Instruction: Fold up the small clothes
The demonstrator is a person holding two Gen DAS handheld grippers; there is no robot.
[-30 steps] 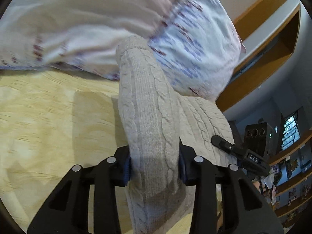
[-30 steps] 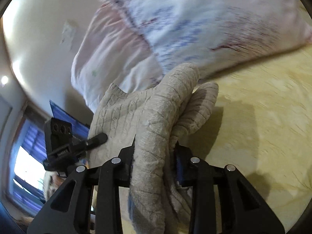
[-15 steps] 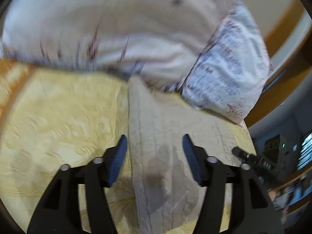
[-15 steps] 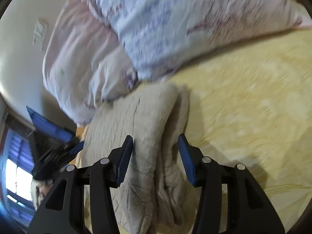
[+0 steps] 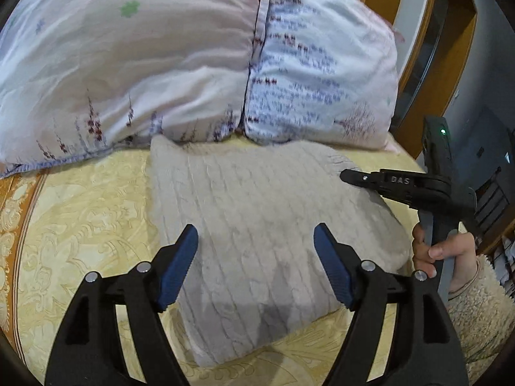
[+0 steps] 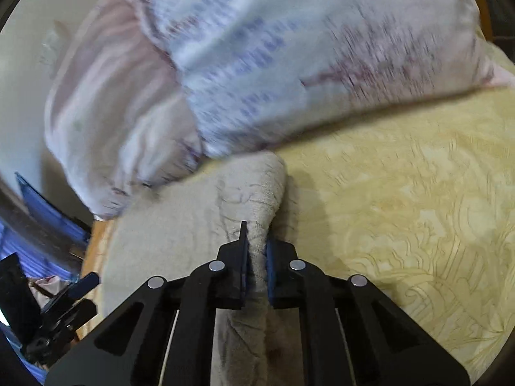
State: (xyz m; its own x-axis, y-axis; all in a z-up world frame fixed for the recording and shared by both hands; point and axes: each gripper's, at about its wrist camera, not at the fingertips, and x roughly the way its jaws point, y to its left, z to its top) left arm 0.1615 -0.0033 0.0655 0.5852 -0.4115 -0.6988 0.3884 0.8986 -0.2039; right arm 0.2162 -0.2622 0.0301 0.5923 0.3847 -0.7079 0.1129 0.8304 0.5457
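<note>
yellow bedspread [image 5: 80,212], beige cable-knit sweater [image 5: 257,212] folded flat

The left gripper [image 5: 256,247] hangs above the beige knitted sweater [image 5: 264,225], jaws spread wide, blue pads [image 5: 178,267] clear of the fabric. The sweater lies folded flat on the yellow patterned bedspread [image 5: 80,212], its far edge touching two floral pillows [image 5: 161,64]. At right, a hand [image 5: 441,251] grips the right gripper [image 5: 402,183].
</note>
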